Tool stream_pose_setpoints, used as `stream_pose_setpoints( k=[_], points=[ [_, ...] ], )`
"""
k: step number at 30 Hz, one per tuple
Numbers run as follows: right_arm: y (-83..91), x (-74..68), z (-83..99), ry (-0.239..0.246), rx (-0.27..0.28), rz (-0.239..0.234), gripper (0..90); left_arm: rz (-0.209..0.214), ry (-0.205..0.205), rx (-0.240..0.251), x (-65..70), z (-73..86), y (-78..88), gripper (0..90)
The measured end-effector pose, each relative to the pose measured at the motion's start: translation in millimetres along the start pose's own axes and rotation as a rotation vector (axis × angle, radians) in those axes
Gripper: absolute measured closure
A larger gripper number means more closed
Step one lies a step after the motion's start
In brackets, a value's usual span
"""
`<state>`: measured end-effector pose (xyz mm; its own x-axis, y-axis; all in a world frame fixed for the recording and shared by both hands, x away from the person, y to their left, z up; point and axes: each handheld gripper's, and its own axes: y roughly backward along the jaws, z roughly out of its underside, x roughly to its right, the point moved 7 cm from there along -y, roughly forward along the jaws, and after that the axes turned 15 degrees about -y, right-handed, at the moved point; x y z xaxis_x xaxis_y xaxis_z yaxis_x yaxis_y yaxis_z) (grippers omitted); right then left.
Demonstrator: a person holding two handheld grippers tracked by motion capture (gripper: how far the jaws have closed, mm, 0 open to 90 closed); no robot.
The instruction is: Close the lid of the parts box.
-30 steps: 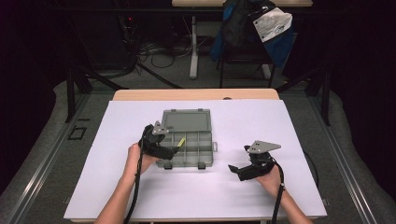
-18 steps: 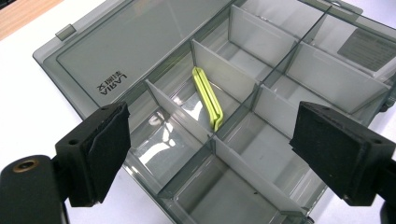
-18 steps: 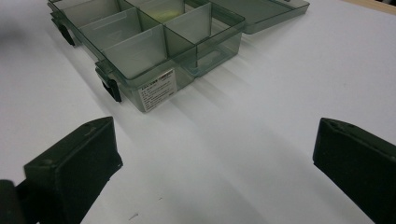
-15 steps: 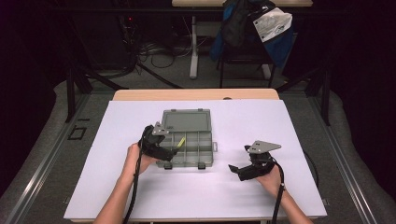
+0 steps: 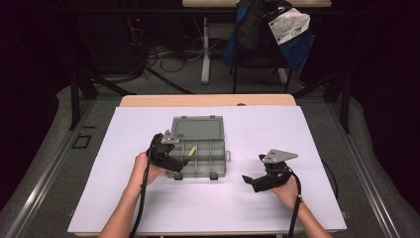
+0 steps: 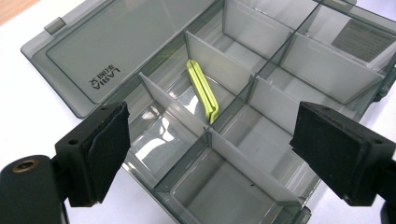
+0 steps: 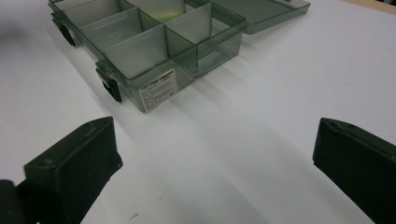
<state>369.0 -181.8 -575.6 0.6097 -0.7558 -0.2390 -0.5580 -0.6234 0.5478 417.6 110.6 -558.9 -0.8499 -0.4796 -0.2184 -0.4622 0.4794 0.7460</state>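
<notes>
White sheeting covers the table (image 5: 148, 208), and the work sits in the middle of it under a dim room.

Nearest the person, the right gripper (image 5: 253, 181) rests low on the sheet, well apart from the box, its jaws spread wide with nothing between them; in the right gripper view only bare white surface lies between the two black pads. It looks idle, waiting its turn.

A little farther on, the left gripper (image 5: 184, 161) hangs over the near left part of the compartment box (image 5: 200, 157). Its jaws are released too, standing wide over the compartments and grasping nothing.

The box itself is already open: its lid (image 6: 112, 51) lies folded back flat on the far side, hinge still joined. Inside, white dividers cut the tray into compartments. One of them, in the row next to the lid, holds a slim yellow-green clip (image 6: 203, 91) leaning along a divider. The other compartments I can see look empty, though the far ones are partly cut off in the left gripper view, so something small could lie there.

So opening the box seems done, and one piece is in its compartment. What is left, as I judge it, is either lifting that clip out or closing the lid and snapping the two front latches (image 7: 112, 86); neither has begun.

Beyond the table stand a chair with a bag (image 5: 270, 29) and loose cables on the floor.
</notes>
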Motion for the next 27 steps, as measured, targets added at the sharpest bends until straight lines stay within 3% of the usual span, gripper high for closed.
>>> stream_pose_setpoints(
  k=[19, 27],
  points=[
    [-0.1, -2.0, 0.0, -0.001, -0.004, -0.004, 0.0, 0.016, -0.012, -0.020, 6.2, 1.9, -10.6, 11.5],
    [0.1, -2.6, -0.1, -0.001, -0.002, -0.005, 0.0, 0.011, -0.024, -0.035, 10.0, 2.4, -19.9, 19.5]
  ],
)
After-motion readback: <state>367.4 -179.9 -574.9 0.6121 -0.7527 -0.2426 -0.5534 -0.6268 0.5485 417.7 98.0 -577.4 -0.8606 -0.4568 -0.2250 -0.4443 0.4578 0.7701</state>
